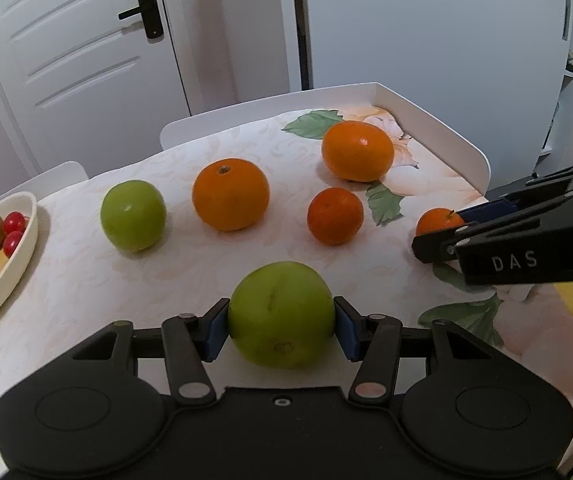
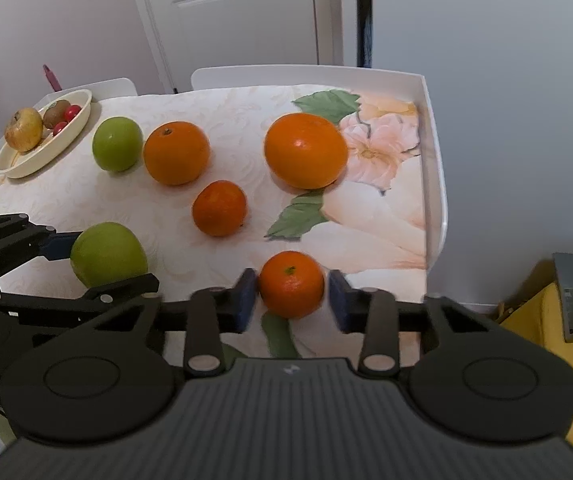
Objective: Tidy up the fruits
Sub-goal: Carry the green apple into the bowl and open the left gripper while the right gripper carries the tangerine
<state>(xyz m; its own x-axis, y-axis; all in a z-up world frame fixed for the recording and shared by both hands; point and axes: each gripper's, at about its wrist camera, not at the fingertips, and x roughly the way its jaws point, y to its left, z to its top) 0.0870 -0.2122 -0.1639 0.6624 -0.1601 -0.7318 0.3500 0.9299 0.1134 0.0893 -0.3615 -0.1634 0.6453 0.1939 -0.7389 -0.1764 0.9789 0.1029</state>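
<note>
Left claw (image 1: 281, 322) is clamping the near green apple (image 1: 282, 314), both blue pads pressing its sides; apple is sitting on the worktop (image 1: 86, 280), nearer the camera than the big orange (image 1: 230, 194). Right wrist view: right claw (image 2: 291, 294) is straddling a small tangerine (image 2: 291, 283), left pad touching, right pad showing a thin gap, so not gripping yet; tangerine is lying nearer the camera than the big orange (image 2: 176, 152).

Left gripper (image 1: 281, 322) low centre of its frame, both pads pressed inward, right gripper (image 2: 291, 295) lower centre, pads slightly apart
</note>
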